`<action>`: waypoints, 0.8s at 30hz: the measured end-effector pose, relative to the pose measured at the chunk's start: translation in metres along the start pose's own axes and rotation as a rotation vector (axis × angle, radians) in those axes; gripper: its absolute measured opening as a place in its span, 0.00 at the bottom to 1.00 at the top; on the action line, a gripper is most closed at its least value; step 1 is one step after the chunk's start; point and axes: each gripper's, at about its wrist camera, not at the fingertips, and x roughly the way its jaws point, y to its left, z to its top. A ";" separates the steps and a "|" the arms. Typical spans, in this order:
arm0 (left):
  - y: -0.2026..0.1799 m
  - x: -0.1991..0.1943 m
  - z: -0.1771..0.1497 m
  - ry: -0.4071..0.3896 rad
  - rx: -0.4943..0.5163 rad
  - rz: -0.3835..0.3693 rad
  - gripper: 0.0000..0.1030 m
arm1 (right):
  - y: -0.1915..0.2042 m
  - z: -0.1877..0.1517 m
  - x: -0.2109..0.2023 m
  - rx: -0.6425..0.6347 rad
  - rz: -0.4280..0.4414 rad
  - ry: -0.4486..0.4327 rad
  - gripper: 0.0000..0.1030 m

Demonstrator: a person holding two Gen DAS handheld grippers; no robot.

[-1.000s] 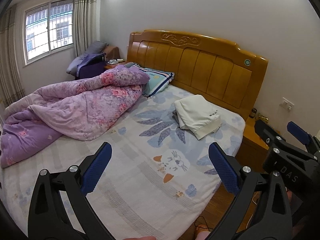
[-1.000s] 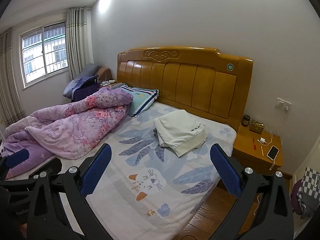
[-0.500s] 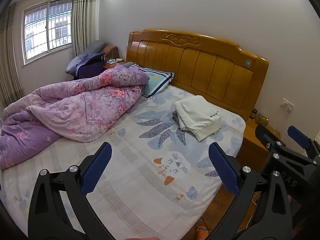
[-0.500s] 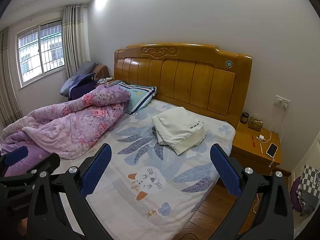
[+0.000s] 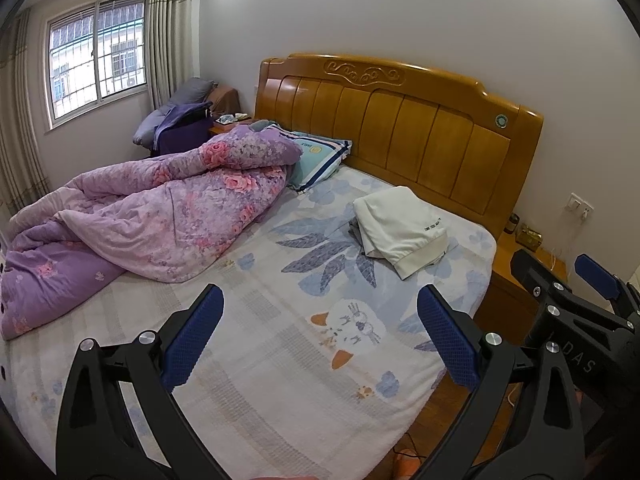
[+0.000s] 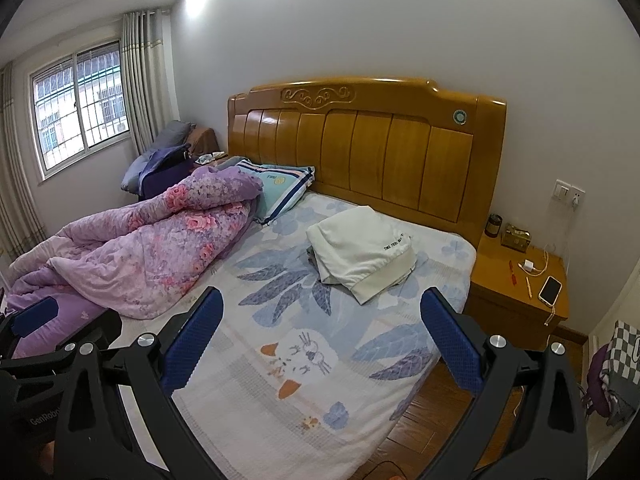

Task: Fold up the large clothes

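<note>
A folded cream-white garment [image 5: 402, 230] [image 6: 362, 254] lies on the bed near the headboard, on top of a grey piece of clothing [image 5: 355, 234]. My left gripper [image 5: 320, 340] hangs open over the foot half of the bed, far short of the garment, with nothing between its blue pads. Held the same way, my right gripper [image 6: 320, 340] stands open and empty above the cat print on the sheet. The right gripper also shows at the right edge of the left wrist view [image 5: 560, 276], and part of the left gripper shows at the left edge of the right wrist view [image 6: 36, 316].
A crumpled purple floral quilt [image 5: 160, 216] [image 6: 140, 248] covers the bed's left half, with a striped pillow [image 5: 320, 156] by the wooden headboard [image 6: 368, 148]. A nightstand [image 6: 520, 280] with a phone [image 6: 550, 290] stands to the right. Wooden floor [image 6: 432, 404] runs beside the bed.
Both grippers have drawn back and up a little from the bed, so more of the sheet and floor shows. Both stay open and empty.
</note>
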 end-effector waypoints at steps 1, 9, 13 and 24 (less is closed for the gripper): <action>0.001 0.000 0.000 0.001 0.002 0.001 0.95 | 0.001 0.000 0.000 0.000 -0.002 0.000 0.93; 0.006 0.002 0.000 0.012 0.008 -0.004 0.95 | 0.003 -0.002 0.001 -0.001 -0.011 0.008 0.93; 0.009 0.005 0.000 0.027 0.002 -0.006 0.95 | 0.004 -0.003 0.003 -0.003 -0.008 0.018 0.93; 0.011 0.006 0.000 0.032 -0.001 0.010 0.95 | 0.003 0.000 0.005 -0.017 -0.009 0.023 0.93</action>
